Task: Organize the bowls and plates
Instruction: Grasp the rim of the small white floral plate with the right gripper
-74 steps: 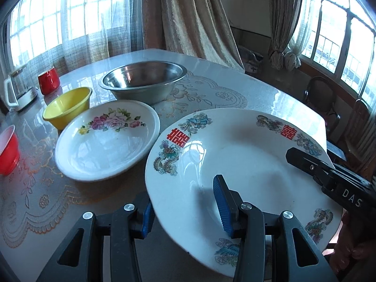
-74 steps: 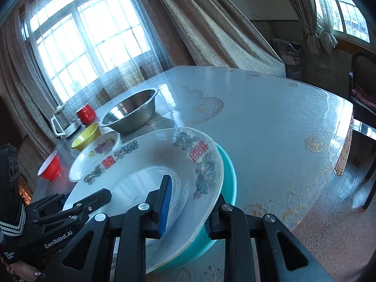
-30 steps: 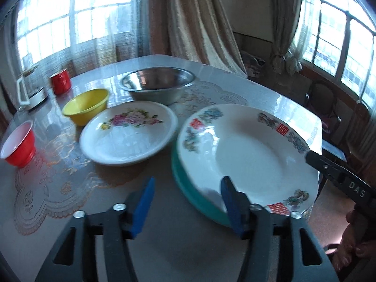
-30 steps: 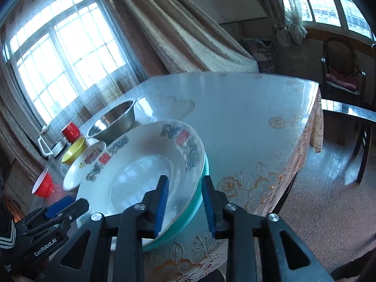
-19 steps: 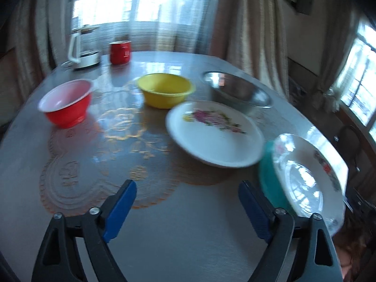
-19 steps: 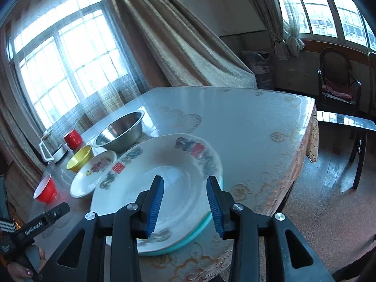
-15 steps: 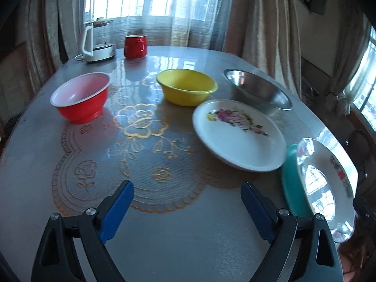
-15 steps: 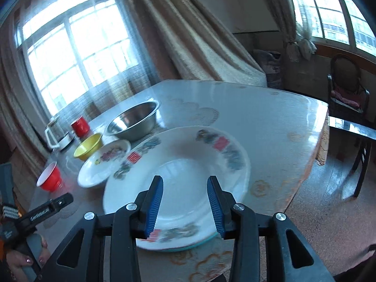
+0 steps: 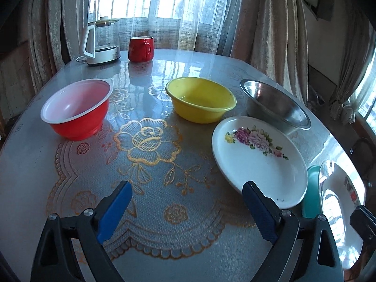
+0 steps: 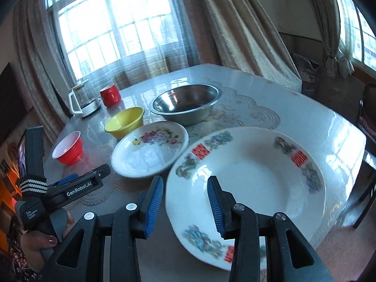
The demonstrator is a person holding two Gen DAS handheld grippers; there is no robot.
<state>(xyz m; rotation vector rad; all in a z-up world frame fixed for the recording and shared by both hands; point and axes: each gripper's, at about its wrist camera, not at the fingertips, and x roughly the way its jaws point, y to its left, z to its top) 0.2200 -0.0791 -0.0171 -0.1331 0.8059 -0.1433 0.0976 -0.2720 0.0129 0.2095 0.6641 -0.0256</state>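
Hovering released, the right gripper (image 10: 184, 205) sits over the big patterned plate (image 10: 253, 183), already stacked on a teal one. Ahead-left waits the floral plate (image 9: 258, 157): three plates. The left gripper (image 9: 185, 209) gapes empty; ahead lie the steel bowl (image 9: 275, 105), yellow bowl (image 9: 201, 98), red bowl (image 9: 76, 111): three bowls.

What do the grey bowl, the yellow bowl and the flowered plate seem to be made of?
The grey bowl looks like stainless steel: a brushed metal sheen with mirror-like reflections. The yellow bowl is probably plastic: solid colour, soft dull gloss. The flowered plate seems to be glazed ceramic or perhaps enamel: glossy white with a printed rose pattern.
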